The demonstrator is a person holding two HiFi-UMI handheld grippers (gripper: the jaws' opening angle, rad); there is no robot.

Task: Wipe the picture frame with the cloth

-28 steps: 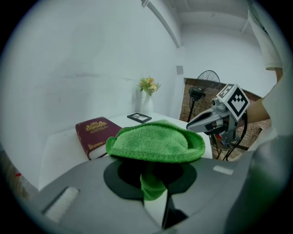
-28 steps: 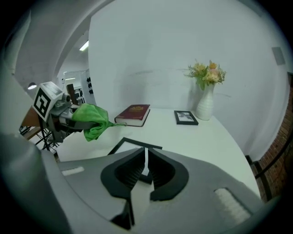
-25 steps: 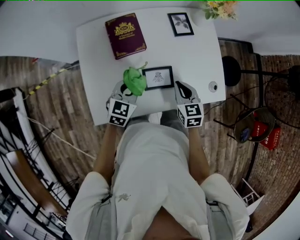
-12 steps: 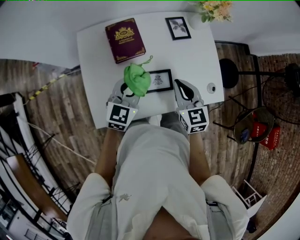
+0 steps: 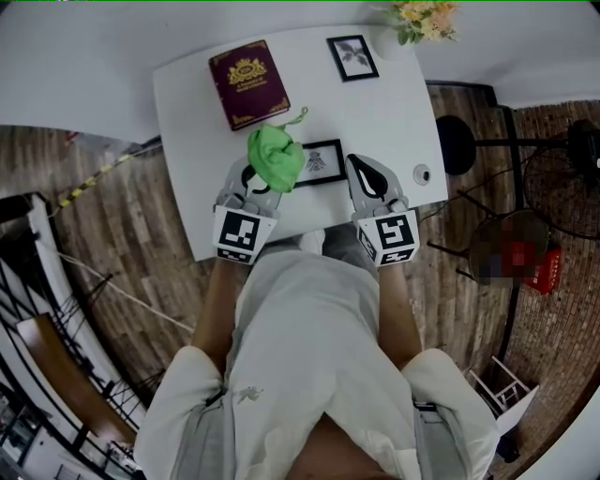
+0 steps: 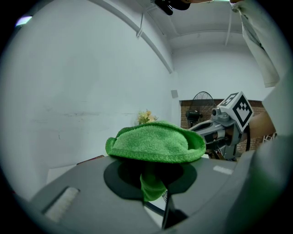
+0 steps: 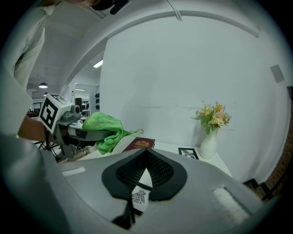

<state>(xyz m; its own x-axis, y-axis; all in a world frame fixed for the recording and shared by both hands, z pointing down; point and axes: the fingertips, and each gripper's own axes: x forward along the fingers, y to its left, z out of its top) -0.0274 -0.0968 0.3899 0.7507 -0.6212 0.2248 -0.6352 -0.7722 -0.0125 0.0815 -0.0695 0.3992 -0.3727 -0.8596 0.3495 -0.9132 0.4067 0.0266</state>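
Note:
A black picture frame (image 5: 322, 161) with a bird print lies near the table's front edge. My right gripper (image 5: 359, 167) is at its right end, jaws closed. In the right gripper view the bird print (image 7: 138, 196) shows in the slit between the jaws of that gripper (image 7: 145, 157). A bunched green cloth (image 5: 275, 157) covers the frame's left end, and my left gripper (image 5: 261, 183) is shut on it. In the left gripper view the cloth (image 6: 155, 142) spreads over the tips of that gripper (image 6: 153, 183) and hides them. The right gripper view shows the cloth (image 7: 104, 125) at the left.
On the white table (image 5: 394, 112) a maroon book (image 5: 248, 82) lies at the far left. A second small frame (image 5: 352, 56) and a vase of flowers (image 5: 422, 19) stand at the back. A small round object (image 5: 423, 174) sits near the right edge. A black stool (image 5: 459, 141) stands beside the table.
Both grippers have edged slightly forward. The cloth now sits a little further over the frame's left end, and the right gripper's tips have come up against its right end.

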